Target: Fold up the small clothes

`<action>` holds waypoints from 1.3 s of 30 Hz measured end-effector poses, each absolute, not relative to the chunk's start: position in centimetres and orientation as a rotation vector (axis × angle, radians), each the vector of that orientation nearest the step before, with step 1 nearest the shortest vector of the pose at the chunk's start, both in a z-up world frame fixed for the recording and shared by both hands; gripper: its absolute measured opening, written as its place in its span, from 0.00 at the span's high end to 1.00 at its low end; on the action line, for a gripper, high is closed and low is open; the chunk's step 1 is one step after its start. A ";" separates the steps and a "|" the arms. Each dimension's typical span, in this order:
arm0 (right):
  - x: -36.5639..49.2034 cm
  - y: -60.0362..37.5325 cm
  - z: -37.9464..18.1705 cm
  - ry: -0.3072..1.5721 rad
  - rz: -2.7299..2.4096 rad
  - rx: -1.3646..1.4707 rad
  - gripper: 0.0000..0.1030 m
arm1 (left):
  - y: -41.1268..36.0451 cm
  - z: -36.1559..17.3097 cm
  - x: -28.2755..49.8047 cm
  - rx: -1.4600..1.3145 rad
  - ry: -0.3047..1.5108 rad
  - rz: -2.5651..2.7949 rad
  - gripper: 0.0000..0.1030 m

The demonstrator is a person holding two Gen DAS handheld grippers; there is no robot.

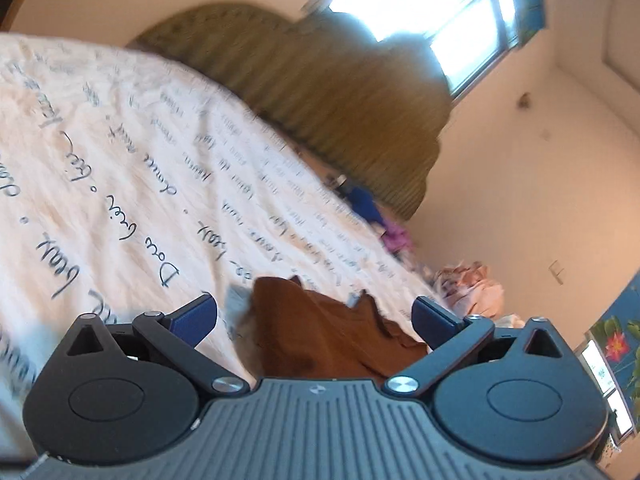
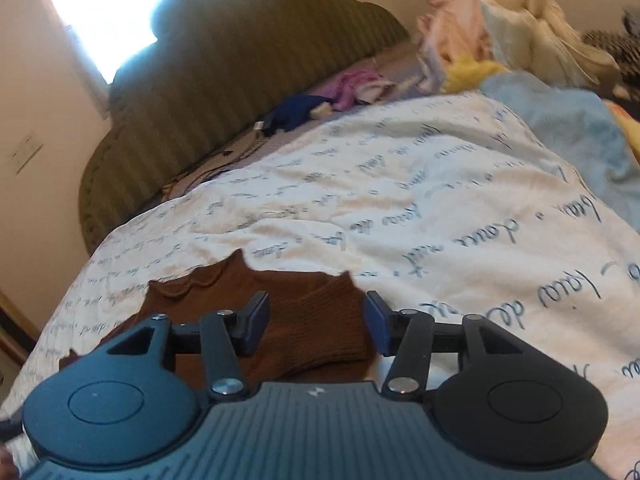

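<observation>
1. Left gripper (image 1: 314, 316): fingers (image 1: 196, 318) spread wide, blue pads far apart. Nothing pinched; the pads press on nothing.
2. Between and beyond those fingers lies the brown garment (image 1: 320, 336), rumpled, a pointed corner sticking up at its far edge. It rests on the bed, below the pads as far as can be seen.
3. Right gripper (image 2: 316, 322): fingers (image 2: 256, 320) about halfway apart. The gap is clear of any pinch; neither pad presses cloth.
4. In the right wrist view the brown garment (image 2: 308, 320) lies flat under that gap, ribbed knit showing, a wavy trim along its far-left edge. Whether the pads brush it cannot be told.
5. The garment sits near the close edge of a white bedspread (image 1: 120, 168) printed with dark cursive script, creased and loosely spread over the bed.
6. Farther up the bed, at the head end: a dark blue item (image 2: 296, 114) and a pink-purple item (image 2: 352, 86), lying just beside each other.
7. To the right of the bedspread, a light blue blanket (image 2: 560, 120); behind it a heap of pale clothes (image 2: 500, 32), peach, cream and yellow.
8. An olive ribbed headboard (image 2: 224, 80) with a scalloped top stands against the wall, a bright window (image 1: 420, 4) behind it.
9. Left wrist view is motion-blurred; small details there are unreadable.
</observation>
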State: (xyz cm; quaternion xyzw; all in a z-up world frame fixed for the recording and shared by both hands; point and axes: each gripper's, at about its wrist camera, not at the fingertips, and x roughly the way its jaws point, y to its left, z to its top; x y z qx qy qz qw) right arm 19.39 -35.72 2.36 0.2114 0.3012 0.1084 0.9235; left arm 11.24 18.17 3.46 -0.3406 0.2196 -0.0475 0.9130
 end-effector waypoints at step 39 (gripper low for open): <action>9.4 -36.6 -2.7 0.824 0.343 0.651 0.25 | 14.5 1.7 8.5 -0.267 0.739 -0.239 0.25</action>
